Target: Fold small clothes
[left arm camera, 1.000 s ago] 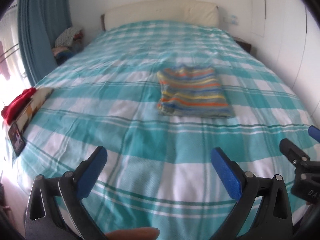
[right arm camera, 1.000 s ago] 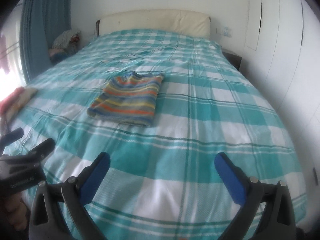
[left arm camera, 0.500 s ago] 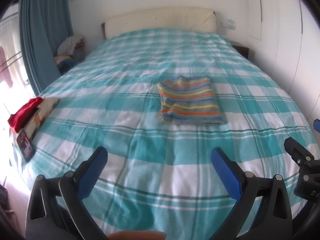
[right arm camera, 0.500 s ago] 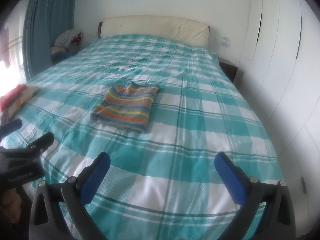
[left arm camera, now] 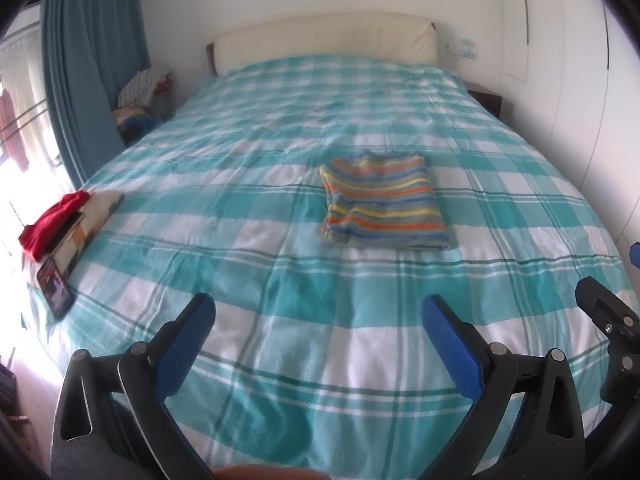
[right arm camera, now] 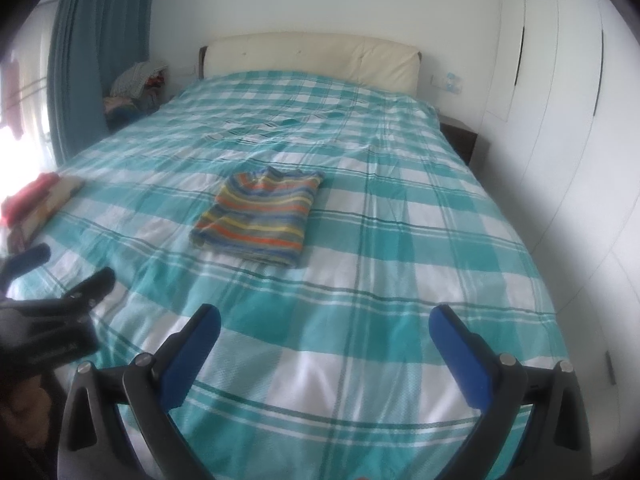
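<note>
A small striped garment point(left arm camera: 384, 202) lies folded into a rectangle in the middle of the teal checked bed point(left arm camera: 260, 280); it also shows in the right wrist view point(right arm camera: 258, 216). My left gripper point(left arm camera: 320, 312) is open and empty, held above the bed's near end, well short of the garment. My right gripper point(right arm camera: 326, 322) is open and empty too, beside it to the right. Each gripper shows at the edge of the other's view.
A red cloth point(left arm camera: 54, 216) lies on a patterned folded item point(left arm camera: 86, 224) at the bed's left edge, with a phone point(left arm camera: 54, 286) nearby. A cream headboard point(left arm camera: 324, 42), teal curtain point(left arm camera: 80, 72), a clothes pile point(left arm camera: 142, 92), a nightstand point(right arm camera: 460, 138) and white wardrobes point(right arm camera: 560, 120) surround the bed.
Both grippers have pulled back and risen away from the folded garment, which now looks smaller and farther. The garment has not moved. Both stay open.
</note>
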### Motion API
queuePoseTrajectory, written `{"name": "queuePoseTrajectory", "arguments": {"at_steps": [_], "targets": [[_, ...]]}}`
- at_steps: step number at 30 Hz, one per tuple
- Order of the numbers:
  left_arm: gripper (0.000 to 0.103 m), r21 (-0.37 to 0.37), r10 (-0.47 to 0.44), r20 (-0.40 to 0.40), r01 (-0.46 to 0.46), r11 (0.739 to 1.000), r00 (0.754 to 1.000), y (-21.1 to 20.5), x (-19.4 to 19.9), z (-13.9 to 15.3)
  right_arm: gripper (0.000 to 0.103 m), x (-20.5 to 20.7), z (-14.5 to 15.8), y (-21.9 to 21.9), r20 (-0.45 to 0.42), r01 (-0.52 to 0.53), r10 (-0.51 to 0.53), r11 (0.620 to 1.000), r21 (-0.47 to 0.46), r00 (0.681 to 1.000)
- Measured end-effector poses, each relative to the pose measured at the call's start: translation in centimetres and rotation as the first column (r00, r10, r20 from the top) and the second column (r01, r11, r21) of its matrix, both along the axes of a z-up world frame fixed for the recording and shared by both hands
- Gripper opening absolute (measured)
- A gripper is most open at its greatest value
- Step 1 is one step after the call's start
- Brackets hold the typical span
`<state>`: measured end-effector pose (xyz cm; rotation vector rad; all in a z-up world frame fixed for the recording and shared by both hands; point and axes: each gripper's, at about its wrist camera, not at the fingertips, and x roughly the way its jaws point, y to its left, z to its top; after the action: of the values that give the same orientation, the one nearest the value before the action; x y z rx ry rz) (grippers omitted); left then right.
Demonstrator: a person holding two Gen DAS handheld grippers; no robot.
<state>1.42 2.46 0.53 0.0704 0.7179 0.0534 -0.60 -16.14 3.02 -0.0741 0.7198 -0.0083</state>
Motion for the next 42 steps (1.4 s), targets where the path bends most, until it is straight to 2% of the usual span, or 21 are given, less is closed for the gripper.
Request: {"name": "queuePoseTrajectory", "arguments": {"at_steps": [3,15,42], "targets": [[0.103,0.008,-0.002,0.011,0.002,1.000,1.000,-0.1,-0.2,0.4,0.103,-0.2,0.3,0.1,-0.002,-0.014,0.014,1.000,0.026,1.000],[0.103,0.001,0.016,0.017,-0.016,1.000,1.000,0.1,-0.1,1.0,0.103,-0.7,1.5,0.7,0.018,-0.038,0.037,0.999,0.029,0.999],[0.103,-0.007,0.016,0.015,-0.016,1.000,1.000,-0.2,-0.6,1.2,0.103,-1.0,1.5,0.6,0.002,-0.031,0.031,0.999,0.038,1.000]]}}
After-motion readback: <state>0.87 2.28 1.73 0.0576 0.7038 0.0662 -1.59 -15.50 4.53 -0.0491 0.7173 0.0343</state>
